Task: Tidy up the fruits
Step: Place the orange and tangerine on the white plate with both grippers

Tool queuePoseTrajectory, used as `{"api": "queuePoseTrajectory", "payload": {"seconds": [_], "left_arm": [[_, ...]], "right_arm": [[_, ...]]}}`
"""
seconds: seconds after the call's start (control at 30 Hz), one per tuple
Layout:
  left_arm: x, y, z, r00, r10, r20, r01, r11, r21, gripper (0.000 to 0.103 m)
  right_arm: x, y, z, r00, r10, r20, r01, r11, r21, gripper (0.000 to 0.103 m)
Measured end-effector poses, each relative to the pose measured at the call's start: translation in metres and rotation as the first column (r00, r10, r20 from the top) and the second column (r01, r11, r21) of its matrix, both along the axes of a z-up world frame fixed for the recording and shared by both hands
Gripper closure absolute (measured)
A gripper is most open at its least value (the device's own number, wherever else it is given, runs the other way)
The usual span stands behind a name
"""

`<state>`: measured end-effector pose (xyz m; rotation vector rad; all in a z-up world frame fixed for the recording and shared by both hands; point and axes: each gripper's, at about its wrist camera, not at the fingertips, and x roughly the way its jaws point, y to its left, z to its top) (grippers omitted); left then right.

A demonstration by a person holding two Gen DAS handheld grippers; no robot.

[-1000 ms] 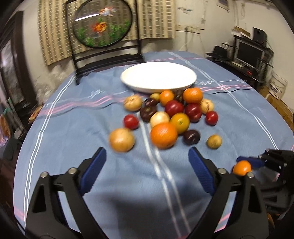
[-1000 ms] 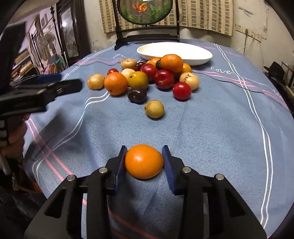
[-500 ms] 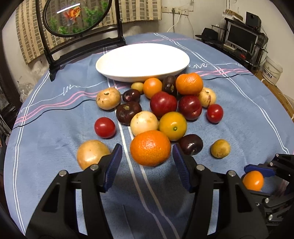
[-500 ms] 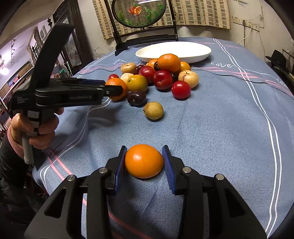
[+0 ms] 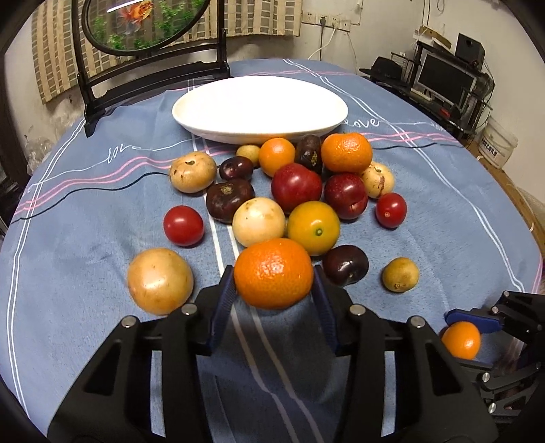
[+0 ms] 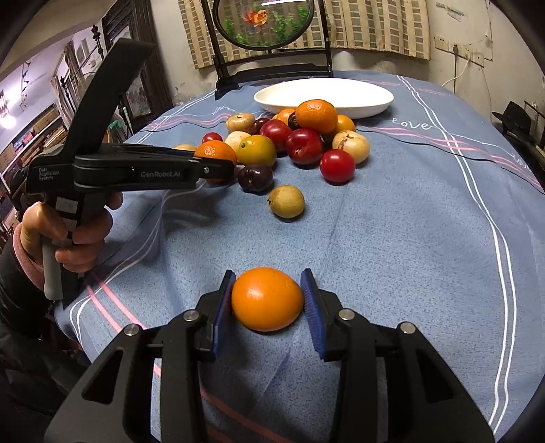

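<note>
My left gripper (image 5: 272, 269) has its blue pads against both sides of a large rough orange (image 5: 274, 272) at the near edge of the fruit pile; its jaws are closing on it. The pile holds red plums (image 5: 296, 187), dark plums (image 5: 344, 265), tomatoes (image 5: 183, 225), pale yellow fruits (image 5: 160, 280) and more oranges (image 5: 345, 152). An empty white plate (image 5: 259, 134) lies behind the pile. My right gripper (image 6: 268, 272) is shut on a smooth small orange (image 6: 267, 298) resting on the cloth near the table's front edge, apart from the pile (image 6: 303, 146).
The round table wears a blue striped cloth (image 5: 102, 211). A dark chair with a round fish picture (image 5: 146, 24) stands behind the plate. A small green-yellow fruit (image 6: 286, 201) lies alone between the pile and my right gripper. A hand (image 6: 68, 235) holds the left tool.
My left gripper came forward and down to the pile and narrowed from wide open onto the large orange. The right gripper kept still with its small orange.
</note>
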<state>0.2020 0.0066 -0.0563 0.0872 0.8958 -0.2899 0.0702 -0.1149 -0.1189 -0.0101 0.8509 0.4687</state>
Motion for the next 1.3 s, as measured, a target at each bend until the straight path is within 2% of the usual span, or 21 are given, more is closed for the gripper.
{"api": "queuePoseTrajectory", "payload": {"seconds": [0.13, 0.23, 0.3, 0.4, 0.53, 0.63, 0.7, 0.87, 1.07, 1.13, 1.3], "left_arm": [[-0.006, 0.007, 0.021, 0.999, -0.009, 0.040, 0.010, 0.999, -0.044, 0.058], [0.009, 0.010, 0.050, 0.997, -0.049, 0.060, 0.053, 0.996, -0.076, 0.058], [0.028, 0.011, 0.067, 0.995, -0.056, 0.077, 0.062, 0.995, -0.079, 0.057], [0.075, 0.010, 0.082, 0.996, -0.051, 0.069, 0.057, 0.994, -0.096, 0.057], [0.148, 0.002, 0.070, 1.000, -0.010, 0.010, 0.010, 0.998, -0.060, 0.057], [0.180, 0.000, 0.052, 0.999, 0.016, -0.034, -0.018, 0.999, -0.042, 0.057], [0.199, -0.001, 0.037, 0.997, 0.020, -0.074, -0.024, 0.999, -0.049, 0.057], [0.220, -0.003, 0.012, 0.992, 0.030, -0.120, -0.033, 0.999, -0.020, 0.057], [0.224, -0.009, 0.011, 0.994, 0.021, -0.104, -0.020, 1.000, 0.009, 0.055], [0.220, -0.009, 0.014, 0.996, 0.028, -0.079, -0.026, 1.000, 0.017, 0.043], [0.194, 0.000, 0.044, 0.999, 0.042, -0.003, -0.042, 0.999, -0.003, 0.033]], "right_arm": [[0.005, -0.007, 0.010, 1.000, 0.004, -0.003, -0.004, 0.999, 0.044, 0.064], [0.021, -0.014, 0.037, 0.999, 0.008, 0.044, -0.010, 0.998, 0.065, 0.063], [0.049, -0.020, 0.059, 0.997, 0.001, 0.076, -0.009, 0.994, 0.105, 0.063], [0.100, -0.023, 0.078, 0.993, -0.040, 0.110, 0.026, 0.991, 0.130, 0.063], [0.180, -0.010, 0.077, 0.994, -0.047, 0.099, 0.035, 0.993, 0.115, 0.063], [0.233, -0.001, 0.064, 0.997, -0.065, 0.048, 0.061, 0.994, 0.086, 0.064], [0.254, 0.003, 0.054, 0.997, -0.073, 0.024, 0.071, 0.996, 0.050, 0.064], [0.283, 0.015, 0.031, 0.999, -0.046, -0.011, 0.046, 0.999, -0.026, 0.064], [0.293, 0.026, 0.021, 0.999, -0.011, -0.040, 0.008, 0.997, -0.073, 0.063], [0.294, 0.028, 0.019, 0.999, -0.013, -0.039, 0.009, 0.996, -0.089, 0.063], [0.282, 0.023, 0.029, 1.000, -0.021, -0.023, 0.020, 0.998, -0.063, 0.057]]}}
